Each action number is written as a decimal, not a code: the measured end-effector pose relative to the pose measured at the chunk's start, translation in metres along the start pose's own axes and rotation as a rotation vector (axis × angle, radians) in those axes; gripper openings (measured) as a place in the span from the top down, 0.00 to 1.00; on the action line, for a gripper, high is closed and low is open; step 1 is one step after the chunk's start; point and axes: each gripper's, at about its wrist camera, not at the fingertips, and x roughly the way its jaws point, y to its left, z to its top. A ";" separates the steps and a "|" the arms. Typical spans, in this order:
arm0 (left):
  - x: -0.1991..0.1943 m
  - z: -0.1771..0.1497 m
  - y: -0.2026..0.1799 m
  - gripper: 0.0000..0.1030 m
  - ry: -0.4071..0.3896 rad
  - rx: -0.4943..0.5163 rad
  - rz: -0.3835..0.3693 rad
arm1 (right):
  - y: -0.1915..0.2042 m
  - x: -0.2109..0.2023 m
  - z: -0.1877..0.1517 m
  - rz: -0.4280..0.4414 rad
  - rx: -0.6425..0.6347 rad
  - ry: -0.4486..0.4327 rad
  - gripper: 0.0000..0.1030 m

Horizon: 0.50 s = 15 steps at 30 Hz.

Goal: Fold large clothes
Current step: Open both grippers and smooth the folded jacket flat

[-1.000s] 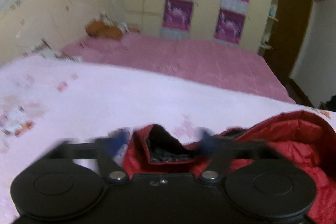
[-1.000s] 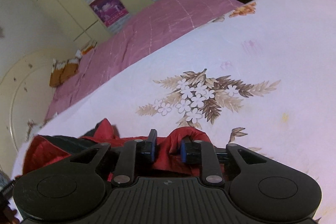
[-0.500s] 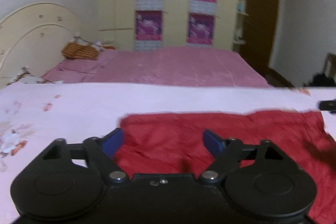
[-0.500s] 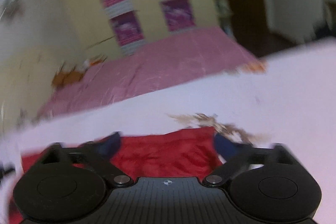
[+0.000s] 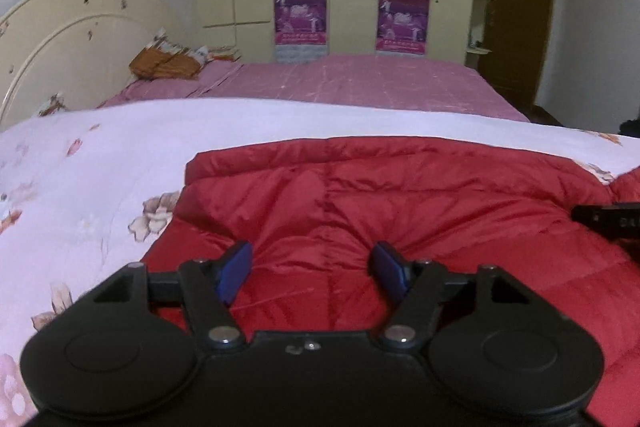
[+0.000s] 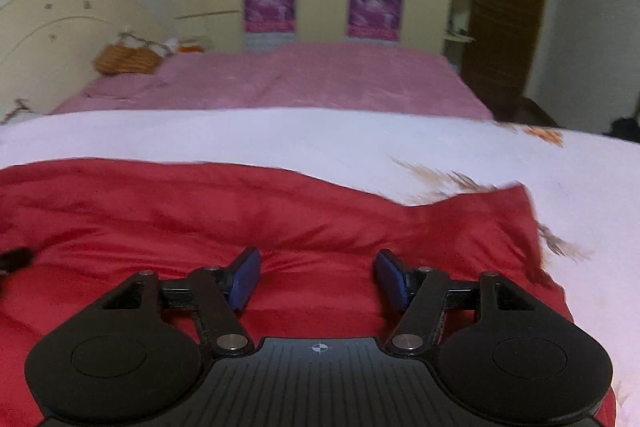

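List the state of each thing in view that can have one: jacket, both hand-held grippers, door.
Red padded jacket: lying spread on the floral sheet, puffy and creased, held by neither gripper.
Left hand-held gripper: closing, jacket between the pads, not pinched.
Right hand-held gripper: closing, over the jacket, not pinching it.
Brown door: looks shut.

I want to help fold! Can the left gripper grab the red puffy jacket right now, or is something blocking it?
Probably yes. The left gripper sits right over the red jacket, its jaws closing with puffy fabric between them and nothing in the way. The pads don't look pressed onto the fabric yet.
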 end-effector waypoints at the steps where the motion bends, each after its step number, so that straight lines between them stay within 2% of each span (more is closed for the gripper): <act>1: 0.001 0.000 0.000 0.34 0.006 -0.006 0.003 | -0.005 0.001 -0.004 -0.028 -0.015 -0.005 0.39; 5: 0.009 0.003 0.007 0.33 0.031 -0.042 0.000 | -0.026 0.006 -0.012 -0.074 0.021 -0.012 0.39; 9: 0.005 0.013 0.009 0.36 0.063 -0.035 0.027 | -0.039 0.000 -0.002 -0.066 0.079 0.028 0.39; 10: -0.003 0.016 0.012 0.40 0.051 -0.045 0.030 | -0.044 -0.010 0.003 -0.049 0.106 0.028 0.39; 12: -0.025 0.015 0.016 0.39 0.007 -0.075 0.006 | -0.044 -0.040 0.009 0.030 0.133 -0.023 0.39; 15: -0.060 0.009 0.016 0.35 -0.033 -0.055 -0.032 | -0.026 -0.080 -0.001 0.101 0.032 -0.062 0.39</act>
